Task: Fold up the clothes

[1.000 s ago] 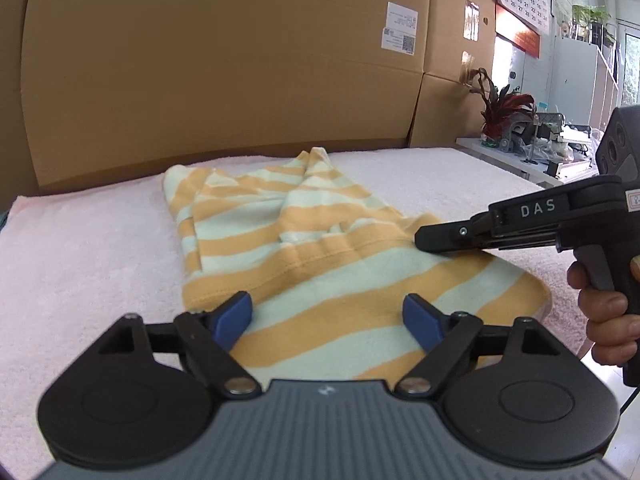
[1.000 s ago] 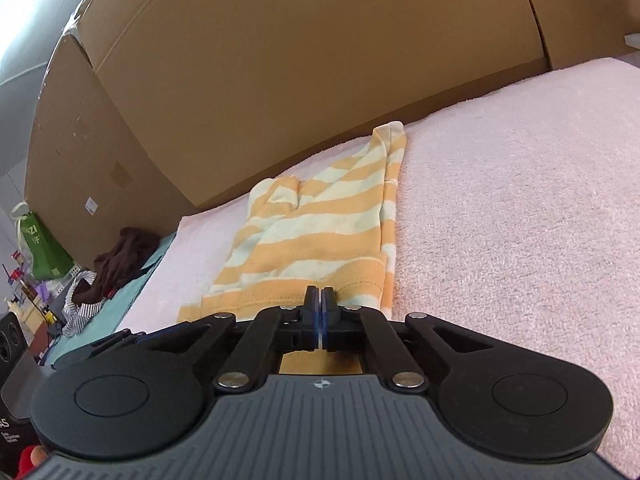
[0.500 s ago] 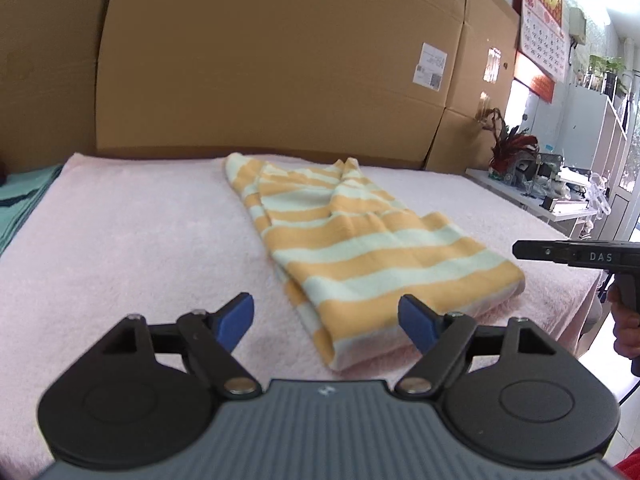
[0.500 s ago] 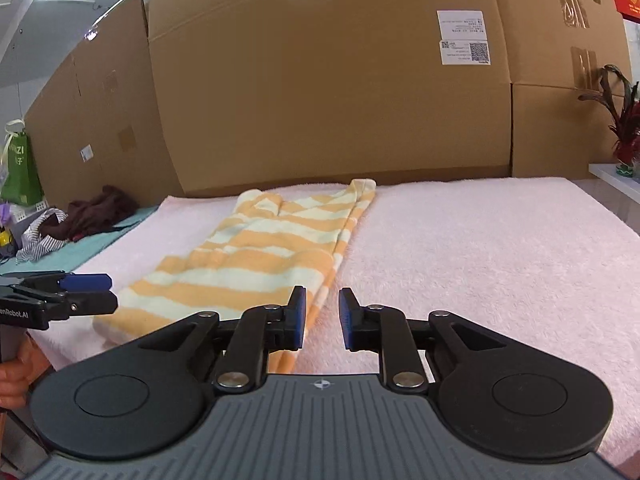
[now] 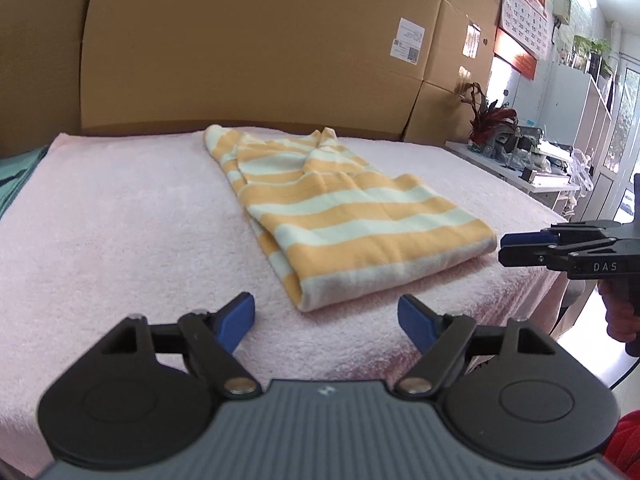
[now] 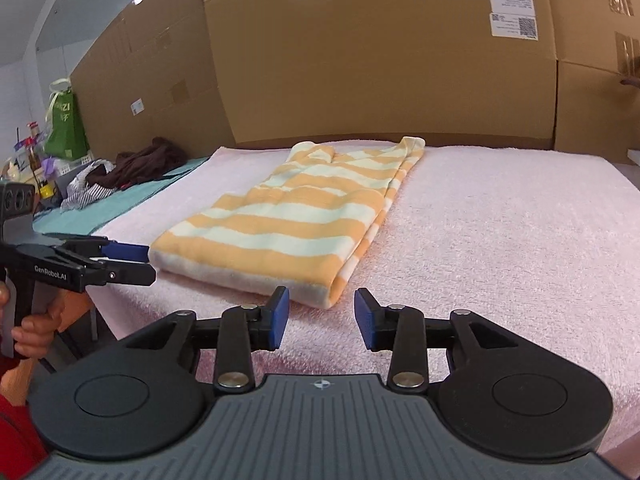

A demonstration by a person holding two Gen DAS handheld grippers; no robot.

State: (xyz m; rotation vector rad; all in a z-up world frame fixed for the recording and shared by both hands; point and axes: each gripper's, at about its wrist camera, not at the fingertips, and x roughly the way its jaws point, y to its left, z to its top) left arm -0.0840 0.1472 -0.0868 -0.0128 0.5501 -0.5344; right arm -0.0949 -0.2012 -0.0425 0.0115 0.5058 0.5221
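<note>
While the folded striped shirt (image 5: 352, 216) lies near the pink-towelled table's (image 5: 120, 220) front edge, the left gripper (image 5: 326, 318) gapes empty and the right gripper's (image 6: 321, 314) jaws are opening, empty.

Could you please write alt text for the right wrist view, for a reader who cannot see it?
A folded orange-and-white striped garment lies on a pink towel-covered table before large cardboard boxes. The right gripper, jaws opening with nothing between them, hovers near its closest corner; the left gripper points at its left edge.

I see an orange-and-pale-mint striped shirt (image 5: 348, 216) on a pink towel (image 5: 120, 220), brown cardboard boxes (image 5: 248, 40) behind, blue gripper pads (image 6: 279, 316).
</note>
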